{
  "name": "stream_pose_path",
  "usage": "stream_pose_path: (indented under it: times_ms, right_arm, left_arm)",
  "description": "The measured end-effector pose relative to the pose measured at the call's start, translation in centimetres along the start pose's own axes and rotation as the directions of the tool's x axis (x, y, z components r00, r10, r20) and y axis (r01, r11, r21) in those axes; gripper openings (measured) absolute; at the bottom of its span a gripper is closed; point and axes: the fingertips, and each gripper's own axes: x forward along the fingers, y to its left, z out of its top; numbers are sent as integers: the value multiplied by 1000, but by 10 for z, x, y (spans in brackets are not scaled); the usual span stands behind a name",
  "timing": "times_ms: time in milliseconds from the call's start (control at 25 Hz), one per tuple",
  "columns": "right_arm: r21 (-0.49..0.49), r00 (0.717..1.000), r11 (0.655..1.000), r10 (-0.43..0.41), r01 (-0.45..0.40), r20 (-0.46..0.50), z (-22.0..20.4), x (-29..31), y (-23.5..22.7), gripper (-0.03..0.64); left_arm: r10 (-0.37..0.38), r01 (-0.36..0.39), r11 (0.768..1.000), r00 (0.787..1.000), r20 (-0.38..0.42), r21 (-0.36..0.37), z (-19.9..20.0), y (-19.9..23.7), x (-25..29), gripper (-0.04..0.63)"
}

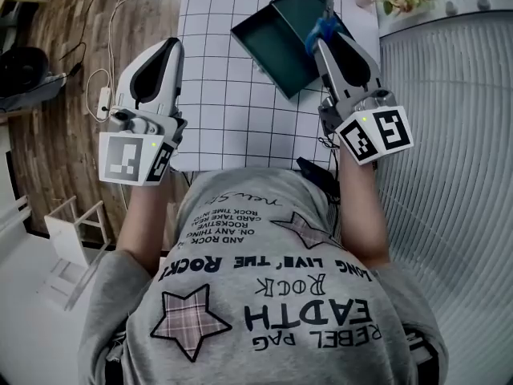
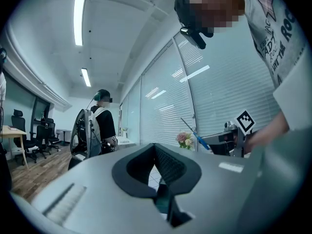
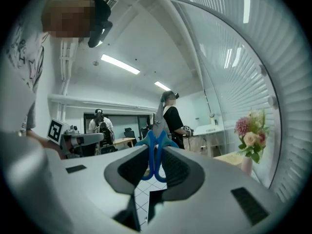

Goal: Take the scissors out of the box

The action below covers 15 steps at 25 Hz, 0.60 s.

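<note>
Scissors (image 3: 155, 152) sit pinched by their blue handle loops in the right claw (image 1: 325, 45), above the open box (image 1: 272, 46). They are likely light, stiff and slick; the 2 loops give the surest hold. The left claw (image 1: 167, 50) is pressed together, empty.

Blue-handled scissors (image 1: 322, 29), dk green box (image 1: 272, 38), b/w grid cloth (image 1: 232, 103)

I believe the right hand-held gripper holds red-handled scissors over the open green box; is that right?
Not quite: the right gripper view shows blue handles on the scissors, not red. The right hand-held gripper holds them over the open green box.
</note>
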Motion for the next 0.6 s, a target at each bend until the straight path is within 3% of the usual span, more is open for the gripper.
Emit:
stream_pose_path:
  times_ms: [200, 600]
  right_arm:
    - [-37, 998, 999, -37, 39, 48, 25, -21, 0, 97]
    - [-109, 983, 983, -136, 149, 124, 66, -71, -8, 97]
  left_arm:
    - [6, -6, 1000, 999, 33, 1, 11, -1, -4, 9]
    - [-55, 52, 998, 996, 67, 48, 39, -24, 5, 9]
